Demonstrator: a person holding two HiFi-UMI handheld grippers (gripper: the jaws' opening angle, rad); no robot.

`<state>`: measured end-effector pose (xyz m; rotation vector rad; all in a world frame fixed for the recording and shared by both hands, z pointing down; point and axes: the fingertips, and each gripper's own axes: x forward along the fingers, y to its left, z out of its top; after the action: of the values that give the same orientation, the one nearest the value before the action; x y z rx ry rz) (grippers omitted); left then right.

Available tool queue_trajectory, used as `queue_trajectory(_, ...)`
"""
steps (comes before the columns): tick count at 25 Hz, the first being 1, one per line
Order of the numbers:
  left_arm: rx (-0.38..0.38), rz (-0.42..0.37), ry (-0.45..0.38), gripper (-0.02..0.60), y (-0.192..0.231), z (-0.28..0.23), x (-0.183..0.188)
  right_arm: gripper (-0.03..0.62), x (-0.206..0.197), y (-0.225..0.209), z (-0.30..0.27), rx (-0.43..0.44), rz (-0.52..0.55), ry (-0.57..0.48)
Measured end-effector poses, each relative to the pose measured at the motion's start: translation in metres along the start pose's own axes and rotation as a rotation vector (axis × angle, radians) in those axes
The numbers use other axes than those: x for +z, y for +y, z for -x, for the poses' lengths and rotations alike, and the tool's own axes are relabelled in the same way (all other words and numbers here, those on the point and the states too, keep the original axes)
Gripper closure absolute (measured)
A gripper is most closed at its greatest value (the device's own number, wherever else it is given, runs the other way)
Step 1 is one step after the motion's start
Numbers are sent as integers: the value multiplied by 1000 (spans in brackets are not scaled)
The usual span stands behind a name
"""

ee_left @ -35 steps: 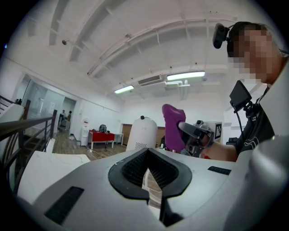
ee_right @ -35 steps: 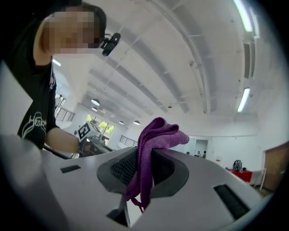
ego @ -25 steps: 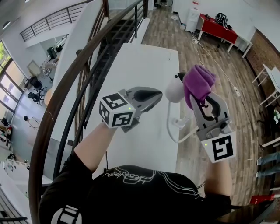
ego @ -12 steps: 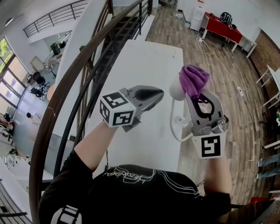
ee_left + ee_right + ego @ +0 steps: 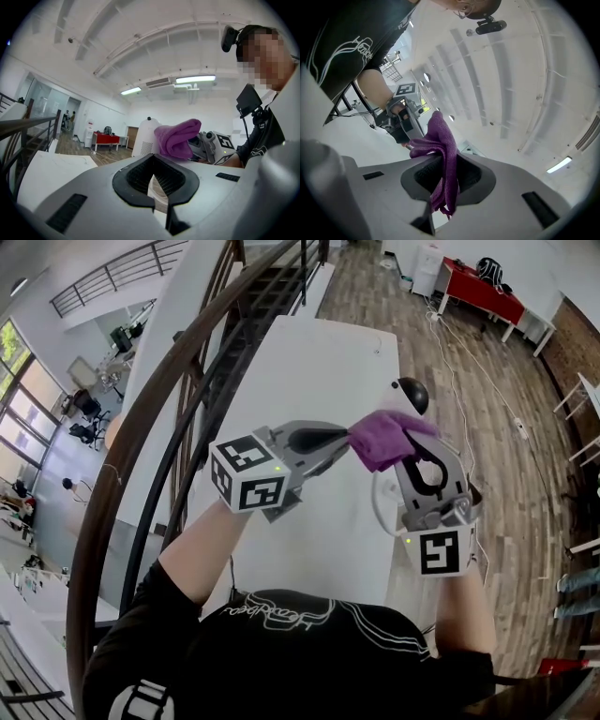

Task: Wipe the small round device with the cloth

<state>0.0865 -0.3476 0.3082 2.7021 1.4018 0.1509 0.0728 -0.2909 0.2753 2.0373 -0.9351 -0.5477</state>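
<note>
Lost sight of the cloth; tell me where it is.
Head view, right of centre: the purple cloth is clamped in the right gripper, just off the tip of the left gripper.

**Bright loft workspace beside an open stairwell**

A white table point(image 5: 305, 367) stretches ahead of the left gripper point(image 5: 349, 435). To that gripper's left, a dark curved handrail point(image 5: 114, 479) guards a stairwell, with a lower office floor beyond. Right of the right gripper point(image 5: 401, 444), wood-plank floor point(image 5: 487, 474) runs to a red table point(image 5: 480, 293). Strip lights point(image 5: 195, 79) glow overhead.
</note>
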Motion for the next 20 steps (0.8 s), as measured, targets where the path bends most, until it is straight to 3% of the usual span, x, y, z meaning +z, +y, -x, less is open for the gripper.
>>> queue_trajectory(16, 8, 40, 49, 572, 9, 20, -32, 531, -27, 49, -2, 89, -62, 83)
queue_trajectory(20, 23, 45, 51, 572, 8, 23, -39, 531, -25, 47, 8, 103, -136, 72)
